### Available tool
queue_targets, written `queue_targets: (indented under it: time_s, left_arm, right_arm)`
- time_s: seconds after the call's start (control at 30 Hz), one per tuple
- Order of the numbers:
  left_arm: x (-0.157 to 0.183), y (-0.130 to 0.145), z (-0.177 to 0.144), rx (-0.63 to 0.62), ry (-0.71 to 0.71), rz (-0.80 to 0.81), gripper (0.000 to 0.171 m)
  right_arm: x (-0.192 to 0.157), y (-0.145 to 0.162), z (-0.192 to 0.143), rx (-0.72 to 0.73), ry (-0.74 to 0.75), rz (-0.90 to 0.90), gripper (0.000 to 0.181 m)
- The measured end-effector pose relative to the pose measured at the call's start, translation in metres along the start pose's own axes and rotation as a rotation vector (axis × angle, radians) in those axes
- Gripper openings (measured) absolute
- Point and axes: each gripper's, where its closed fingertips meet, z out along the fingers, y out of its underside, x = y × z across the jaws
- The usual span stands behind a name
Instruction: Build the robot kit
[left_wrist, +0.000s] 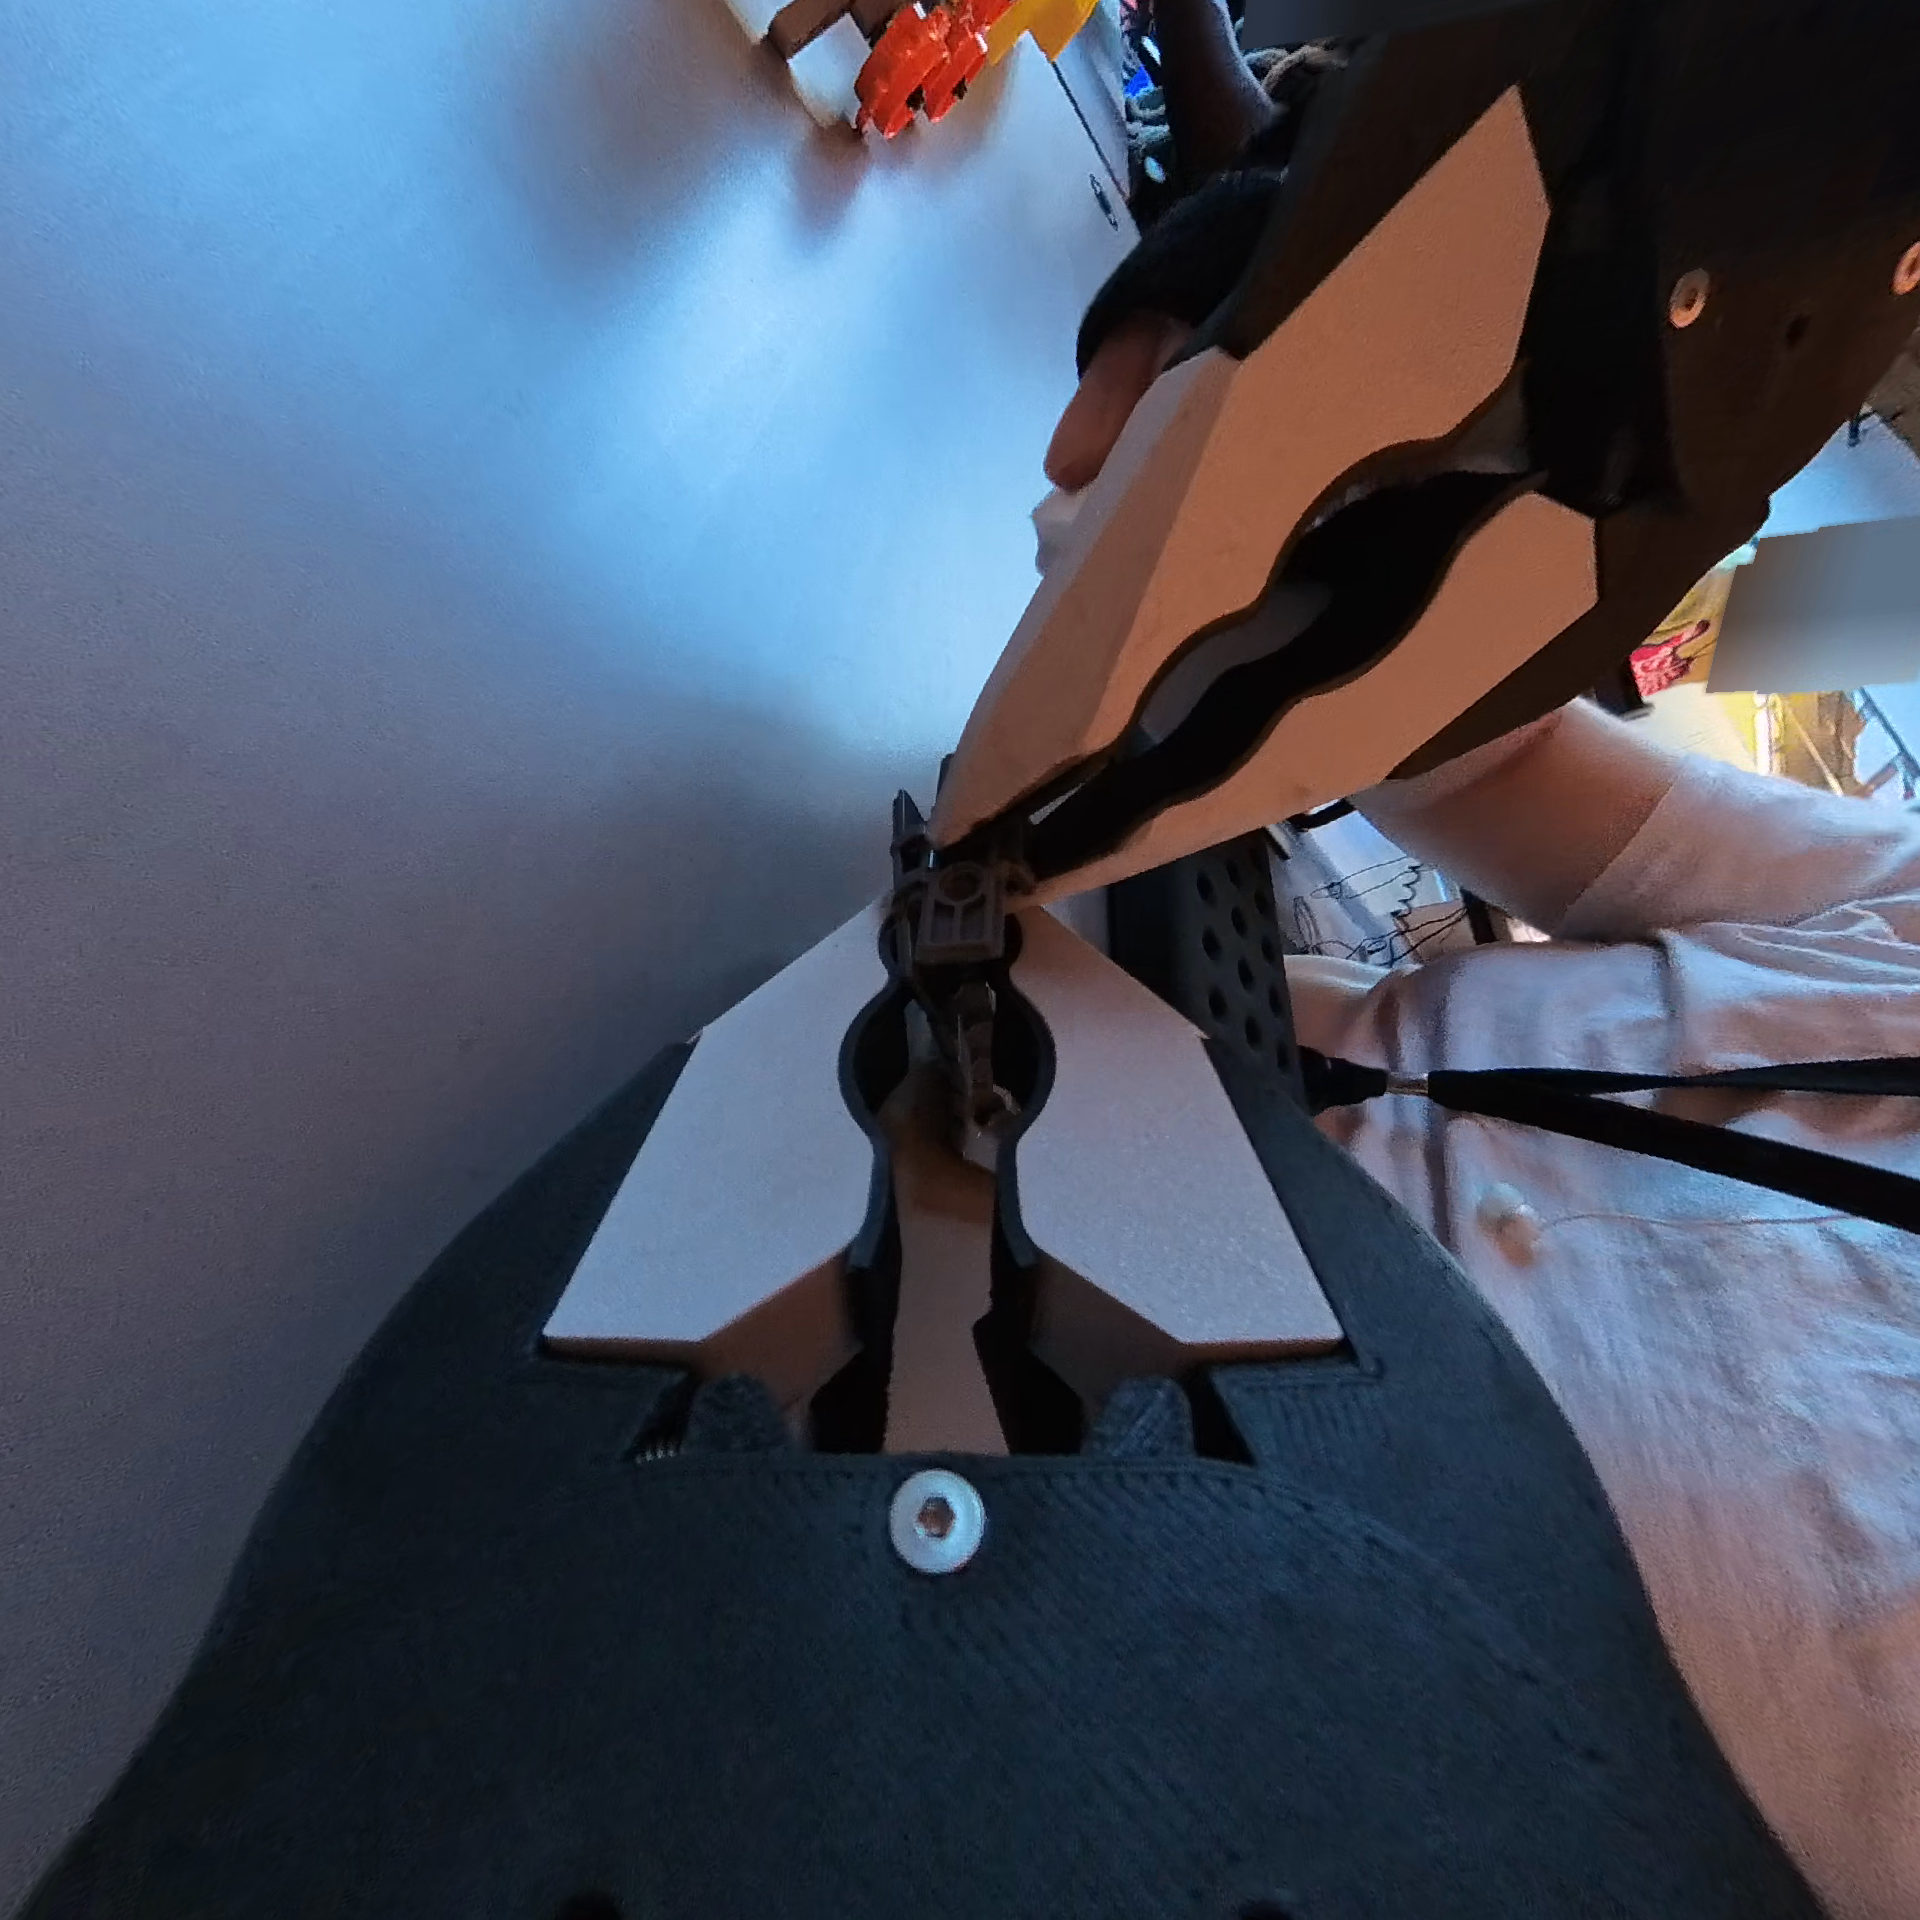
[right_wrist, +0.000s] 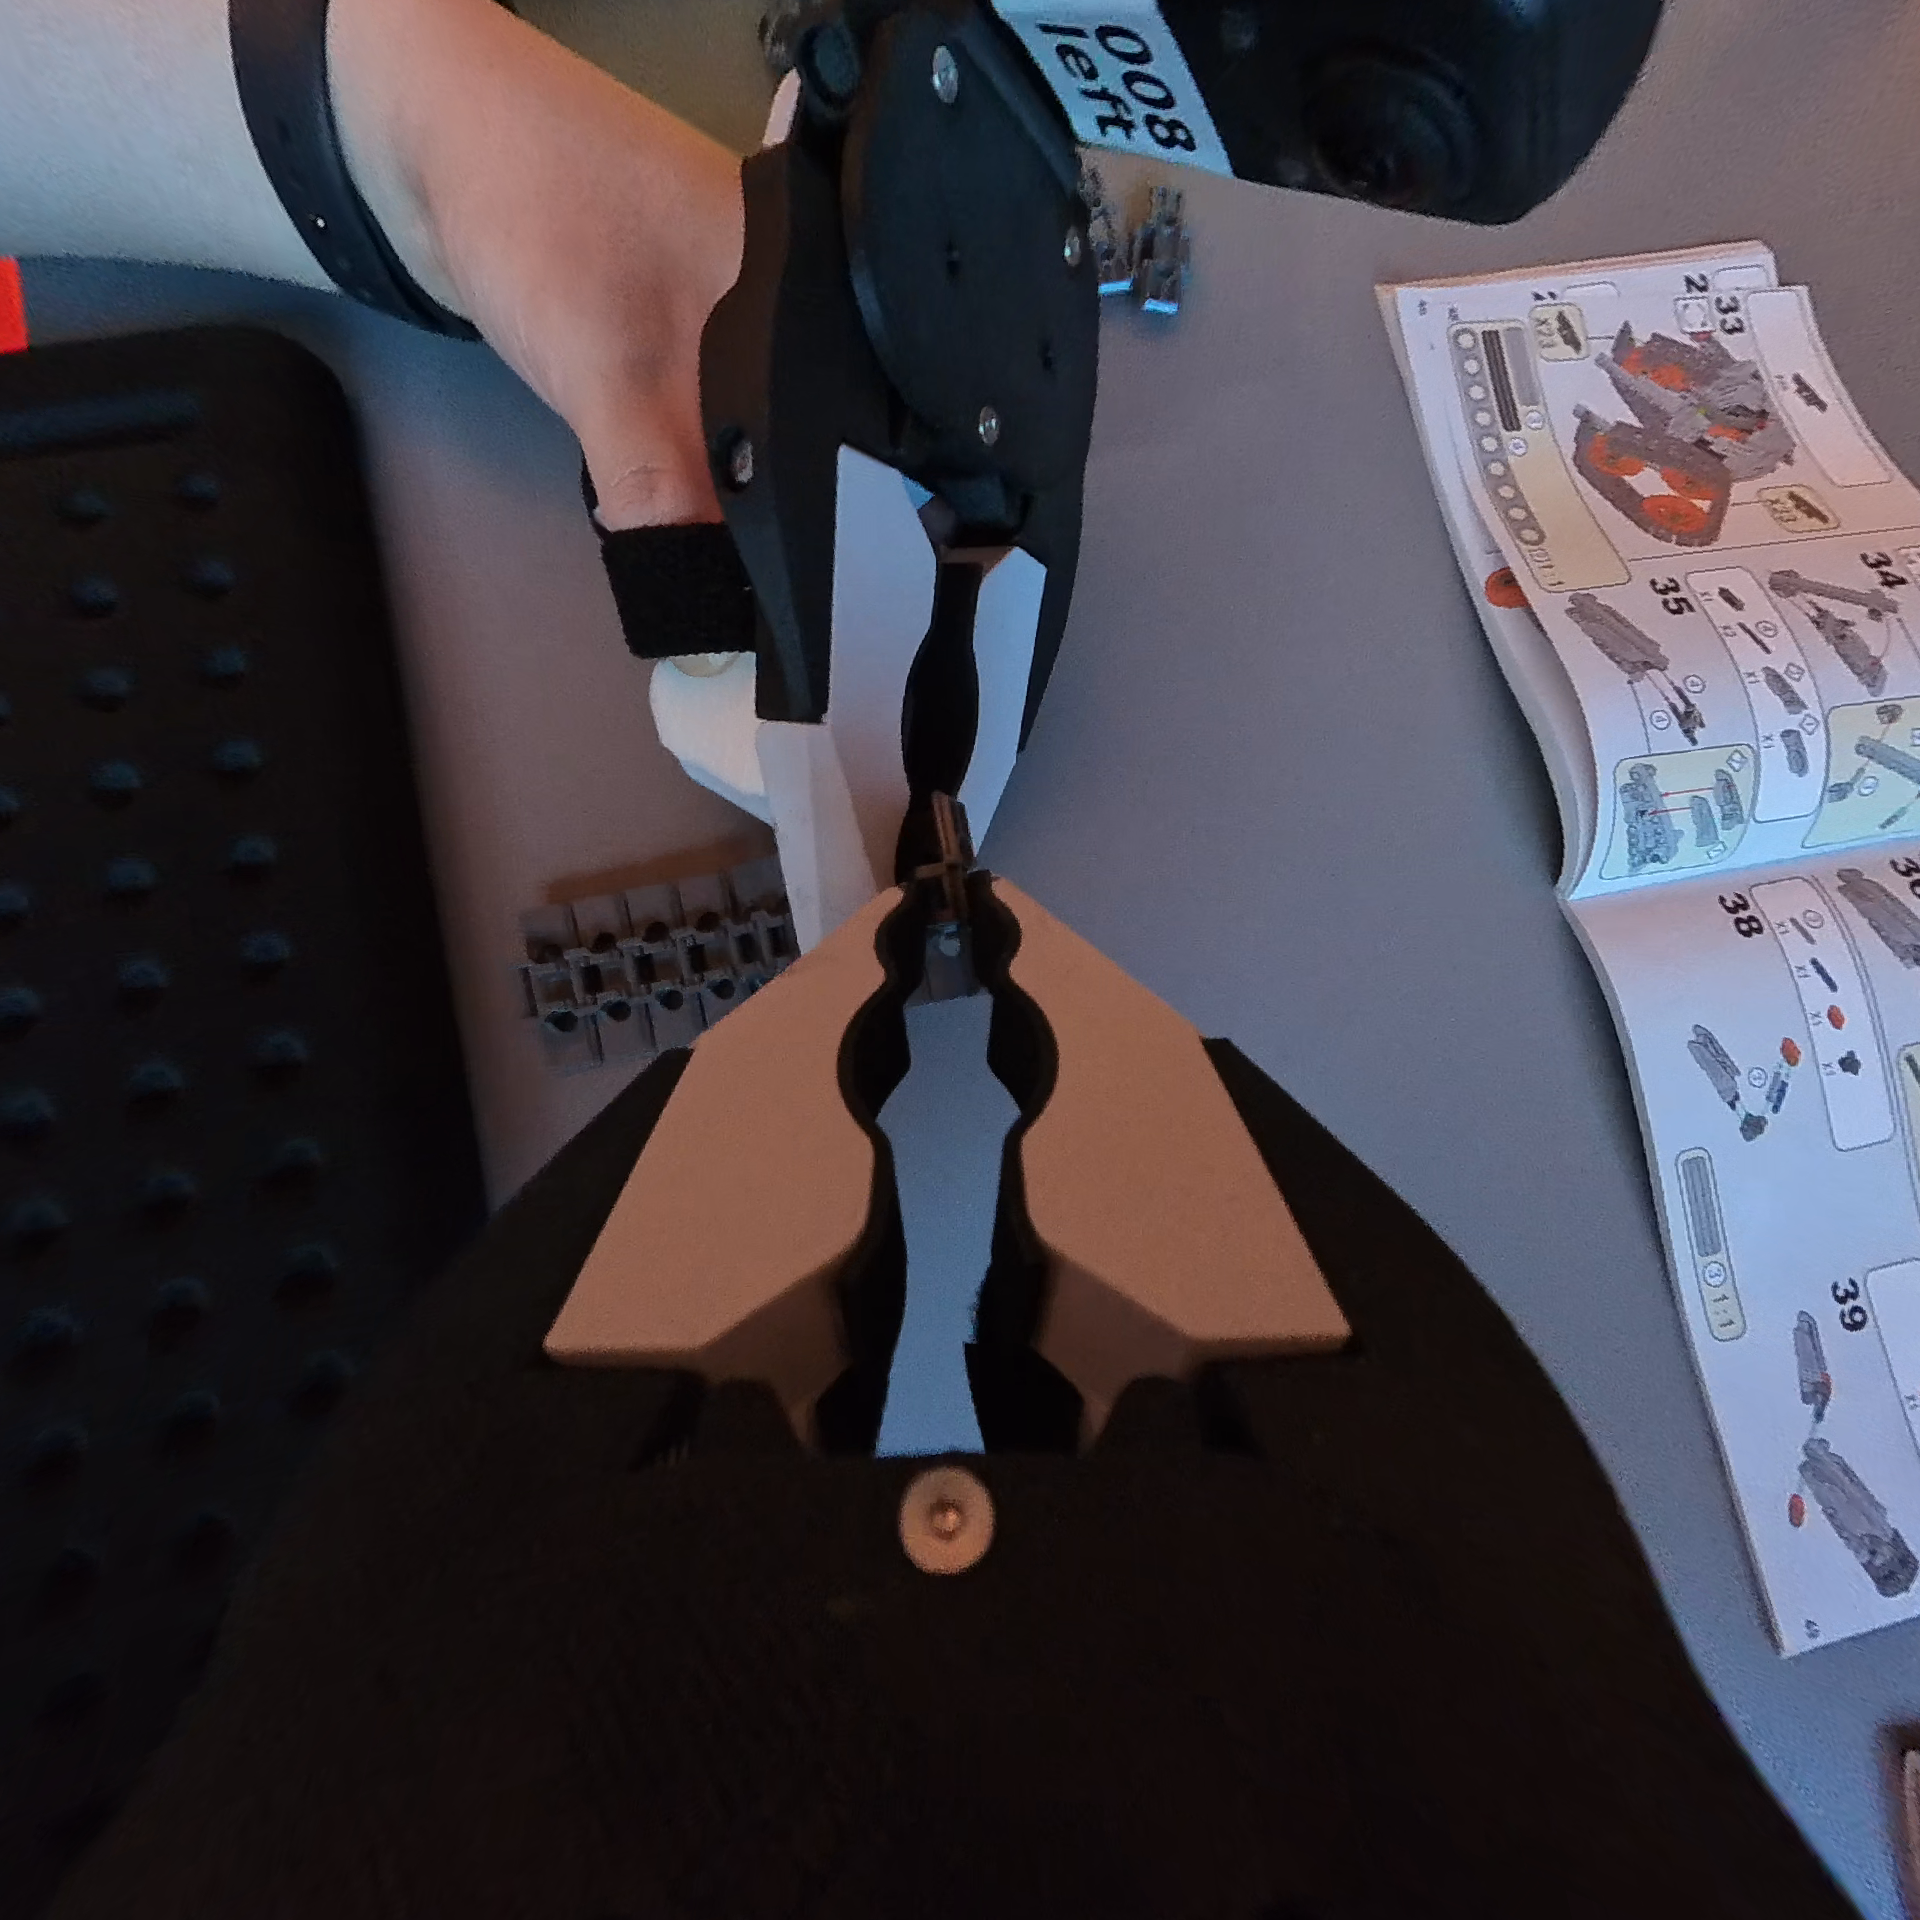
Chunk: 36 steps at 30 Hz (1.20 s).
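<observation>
My left gripper (left_wrist: 951, 930) is shut on a small dark grey toy-brick piece (left_wrist: 958, 909), which sticks out past its tips. My right gripper (left_wrist: 971, 844) comes in from the upper right and meets that piece tip to tip. In the right wrist view, my right gripper (right_wrist: 943, 896) is shut on a small grey piece (right_wrist: 948, 966). A black pin part (right_wrist: 941, 842) bridges from it to the left gripper (right_wrist: 940, 816), which reaches down from the top. Both are held above the grey table (right_wrist: 1247, 727). A hand with a black strap (right_wrist: 582, 343) holds the left gripper.
An open instruction booklet (right_wrist: 1714, 727) lies on the right. A grey row of track links (right_wrist: 644, 977) lies by a black studded mat (right_wrist: 156, 883) on the left. Small grey parts (right_wrist: 1148, 249) sit farther off. Orange parts (left_wrist: 930, 73) lie far away. A person's pale shirt (left_wrist: 1662, 1299) is close on the right. The grippers are tip to tip, or close to it.
</observation>
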Motion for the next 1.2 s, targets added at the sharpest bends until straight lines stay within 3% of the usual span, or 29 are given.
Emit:
queue_targets:
  time_s: [0.73,0.9,1.1,1.2]
  left_arm:
    - [0.011,-0.022,-0.007,0.123,0.095,-0.005,0.012]
    - [0.008,-0.021,-0.008,0.120,0.076,-0.003,0.012]
    - [0.007,-0.024,-0.012,0.133,0.063,0.030,0.007]
    - [0.008,-0.024,-0.013,0.133,0.074,0.027,0.006]
  right_arm:
    - [0.015,-0.014,-0.014,0.287,-0.167,0.429,0.007]
    - [0.017,-0.015,-0.012,0.338,-0.301,0.556,0.007]
    - [0.018,-0.024,-0.017,0.441,-0.571,0.670,0.009]
    - [0.027,-0.023,-0.016,0.469,-0.603,0.699,0.010]
